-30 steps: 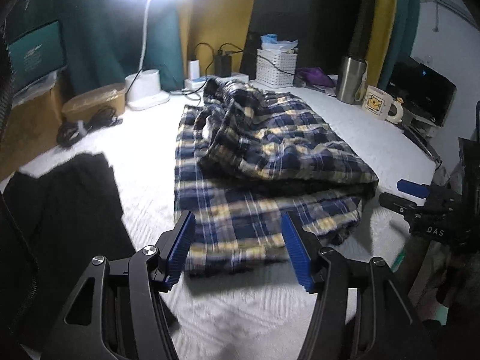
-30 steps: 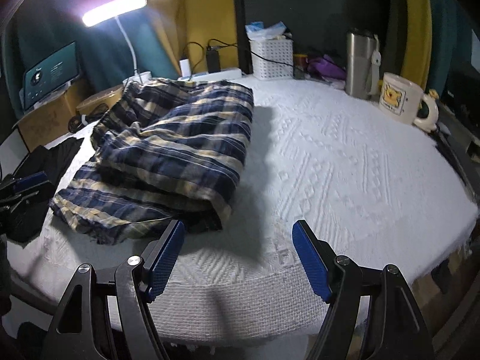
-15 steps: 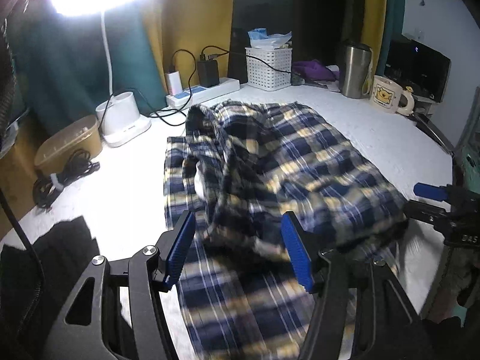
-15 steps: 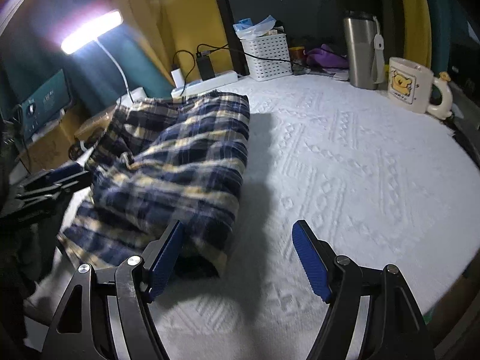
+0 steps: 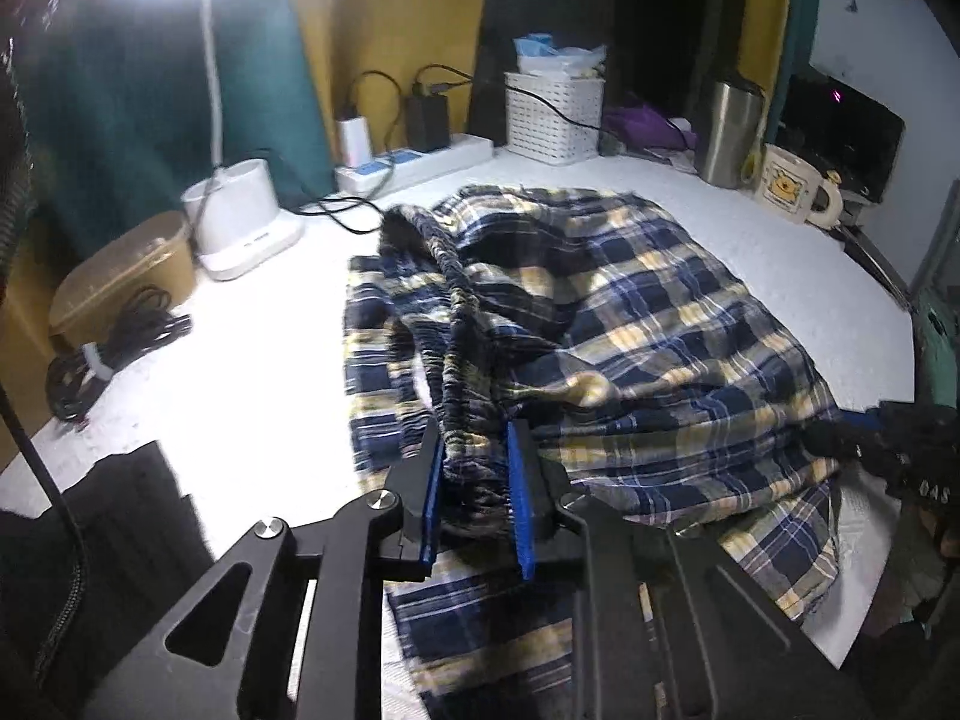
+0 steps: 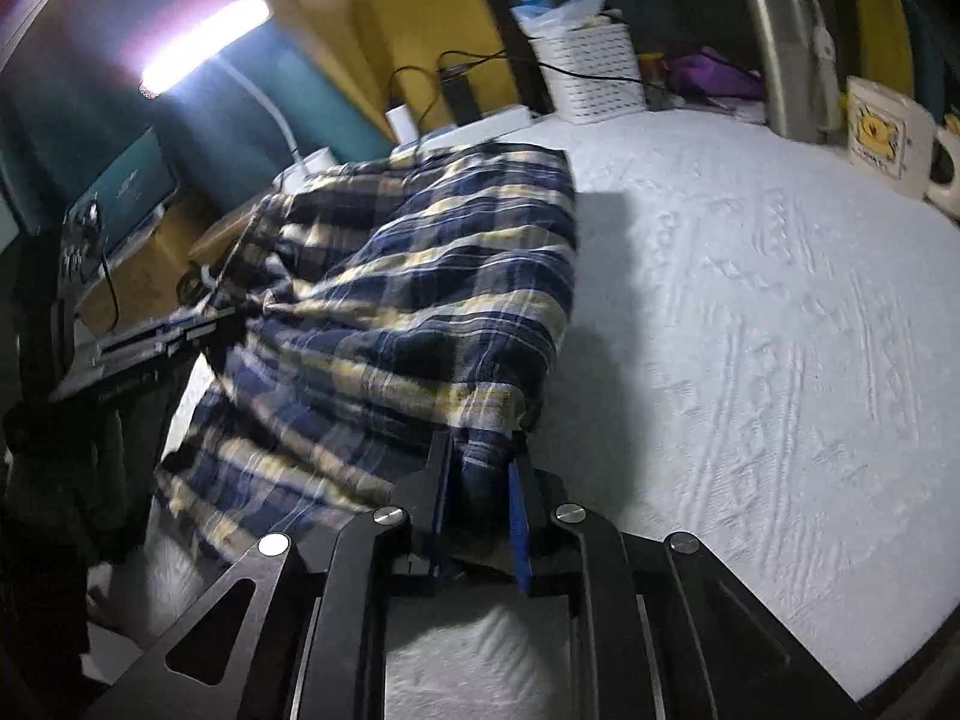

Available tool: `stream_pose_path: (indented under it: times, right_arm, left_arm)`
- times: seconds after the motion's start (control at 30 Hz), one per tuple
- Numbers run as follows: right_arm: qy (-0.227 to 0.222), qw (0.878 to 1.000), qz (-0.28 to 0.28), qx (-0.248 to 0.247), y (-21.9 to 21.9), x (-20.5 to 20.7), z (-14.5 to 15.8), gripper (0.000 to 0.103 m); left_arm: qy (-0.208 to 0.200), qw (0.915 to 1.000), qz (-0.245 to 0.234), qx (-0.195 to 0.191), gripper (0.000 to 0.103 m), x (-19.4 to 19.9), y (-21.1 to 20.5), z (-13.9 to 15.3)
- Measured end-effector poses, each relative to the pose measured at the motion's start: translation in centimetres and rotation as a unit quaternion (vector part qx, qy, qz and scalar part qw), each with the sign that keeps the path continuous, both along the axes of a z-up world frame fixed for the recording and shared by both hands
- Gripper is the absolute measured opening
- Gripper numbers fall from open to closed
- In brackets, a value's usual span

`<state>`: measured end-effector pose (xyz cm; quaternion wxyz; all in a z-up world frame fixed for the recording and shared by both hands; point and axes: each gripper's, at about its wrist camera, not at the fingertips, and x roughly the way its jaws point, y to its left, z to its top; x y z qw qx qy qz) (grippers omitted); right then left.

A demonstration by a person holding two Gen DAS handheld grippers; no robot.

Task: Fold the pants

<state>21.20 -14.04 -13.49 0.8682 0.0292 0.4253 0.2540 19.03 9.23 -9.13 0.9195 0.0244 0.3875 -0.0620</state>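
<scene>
Centrally, the plaid pants (image 5: 630, 324) are being held bunched on the white textured tabletop (image 6: 780, 300), gripped at 2 places. Their gathered elastic waistband (image 5: 456, 312) is being shown only by the left wrist view, where it is being pinched between the blue pads (image 5: 517, 498) of the left gripper (image 5: 477, 498), whose jaws have just been closing onto it. A corner of the folded fabric is being clamped by the right gripper (image 6: 480, 516), its jaws likewise just closed narrowly on cloth; this grip is being seen clearly only in the right wrist view. From the left view, the right gripper is being glimpsed at the picture's right edge, against the pants' edge. A dark garment (image 5: 120, 516) is being shown at lower left in that view alone. Farther back, a white basket (image 5: 552, 120), a steel tumbler (image 5: 726, 132), a bear mug (image 5: 792, 192) and a lamp base (image 5: 240, 216) are being seen.
</scene>
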Motion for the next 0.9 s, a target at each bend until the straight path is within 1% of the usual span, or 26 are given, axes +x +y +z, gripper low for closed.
stream_pose_path:
  times: [0.1, 0.13, 0.23, 0.27, 0.3, 0.33, 0.37, 0.4, 0.47, 0.53, 0.6, 0.63, 0.77, 0.9]
  right_arm:
    - [-0.010, 0.999, 0.010, -0.036, 1.1, -0.5, -0.3, 0.017]
    - [-0.016, 0.999, 0.011, -0.045, 1.2, -0.7, -0.3, 0.017]
    - [-0.005, 0.999, 0.009, -0.045, 0.8, -0.4, -0.1, 0.019]
    - [-0.005, 0.999, 0.010, -0.049, 0.6, -0.4, 0.0, 0.023]
    - [-0.006, 0.998, 0.007, -0.054, 0.4, -0.2, 0.2, 0.034]
    - [-0.009, 0.998, 0.000, -0.060, 0.0, -0.2, 0.5, 0.043]
    - [-0.012, 0.998, -0.004, -0.060, -0.3, 0.0, 0.7, 0.064]
    - [-0.015, 0.998, -0.007, -0.056, -0.6, 0.2, 1.0, 0.078]
    - [-0.022, 0.998, -0.011, -0.055, -1.1, 0.5, 1.5, 0.078]
    - [-0.028, 0.998, -0.019, -0.055, -1.5, 1.3, 1.9, 0.078]
    - [-0.029, 0.998, -0.025, -0.052, -1.8, 2.4, 2.0, 0.078]
    - [-0.031, 0.998, -0.027, -0.053, -1.9, 3.0, 2.2, 0.078]
    - [-0.045, 0.997, -0.036, -0.051, -2.0, 5.1, 3.0, 0.078]
    - [-0.049, 0.997, -0.040, -0.052, -2.0, 7.5, 3.2, 0.078]
  left_arm:
    - [0.008, 0.9999, 0.006, 0.012, 0.019, 0.0, 0.6, -0.9]
    - [0.013, 0.9999, 0.007, 0.009, 0.019, 0.1, 0.8, -1.2]
    - [0.019, 0.9997, 0.009, -0.008, 0.021, 0.0, 1.4, -1.2]
    - [0.020, 0.9997, 0.008, -0.011, 0.023, 0.1, 1.6, -0.9]
    - [0.020, 0.9996, 0.006, -0.018, 0.024, 0.1, 1.9, -0.6]
    - [0.021, 0.9995, 0.008, -0.023, 0.025, 0.1, 2.1, -0.2]
    - [0.021, 0.9993, 0.011, -0.029, 0.029, 0.1, 2.4, 0.2]
    - [0.015, 0.9991, 0.013, -0.037, 0.037, 0.0, 2.7, 0.9]
    - [-0.005, 0.9990, 0.023, -0.038, 0.042, -0.1, 3.1, 2.1]
    - [-0.026, 0.9982, 0.025, -0.048, 0.045, 0.1, 3.5, 3.5]
    - [-0.039, 0.9976, 0.021, -0.054, 0.057, 0.8, 3.7, 4.1]
    - [-0.044, 0.9977, 0.017, -0.048, 0.057, 1.5, 3.5, 4.3]
    - [-0.043, 0.9988, -0.002, -0.025, 0.058, 3.9, 2.7, 4.1]
    - [-0.030, 0.9994, -0.010, -0.014, 0.058, 6.2, 2.7, 3.1]
